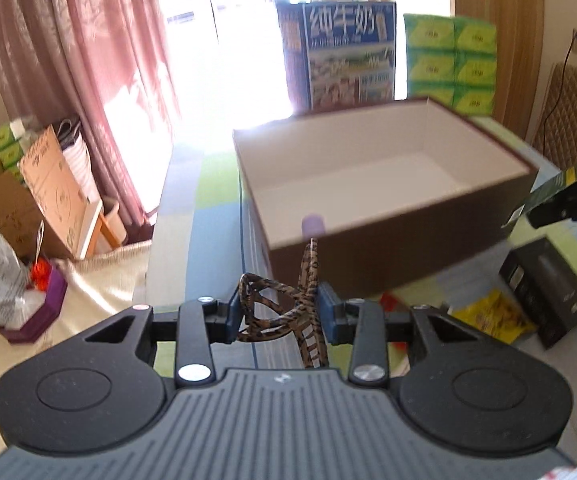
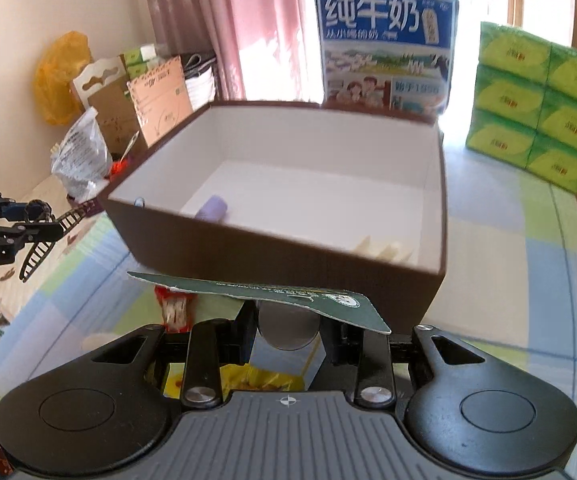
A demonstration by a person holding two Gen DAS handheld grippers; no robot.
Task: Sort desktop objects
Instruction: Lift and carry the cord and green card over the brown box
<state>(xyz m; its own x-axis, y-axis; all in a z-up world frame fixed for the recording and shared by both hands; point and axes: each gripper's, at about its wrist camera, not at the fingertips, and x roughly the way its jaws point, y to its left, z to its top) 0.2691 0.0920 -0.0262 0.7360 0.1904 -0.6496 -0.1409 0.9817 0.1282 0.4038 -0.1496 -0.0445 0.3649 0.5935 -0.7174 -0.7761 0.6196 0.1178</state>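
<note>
In my left gripper [image 1: 279,312] I am gripping a leopard-patterned brown plastic claw hair clip [image 1: 288,308], its blue pads pressed on either side of the clip, which hangs above the tablecloth just short of the near wall of the open brown cardboard box with a white lining [image 1: 388,248]; from the right wrist view the same clip [image 2: 48,232] shows dark, its toothed prongs pointing down, well left of the box [image 2: 272,256]; my right gripper [image 2: 288,320] is clenched on a round silvery object [image 2: 286,330] topped by a dark green printed card [image 2: 280,294], held in front of the box's near wall; inside the box lie a small lilac cylinder [image 2: 213,208] near the left front corner and some pale folded pieces [image 2: 384,250] against the front wall; on the pastel checked tablecloth [image 2: 508,248] below sit a yellow snack packet [image 1: 492,316] and a black carton [image 1: 548,288]; behind the box stand a blue milk carton case [image 2: 386,48] and a stack of green tissue packs [image 2: 536,104]
</note>
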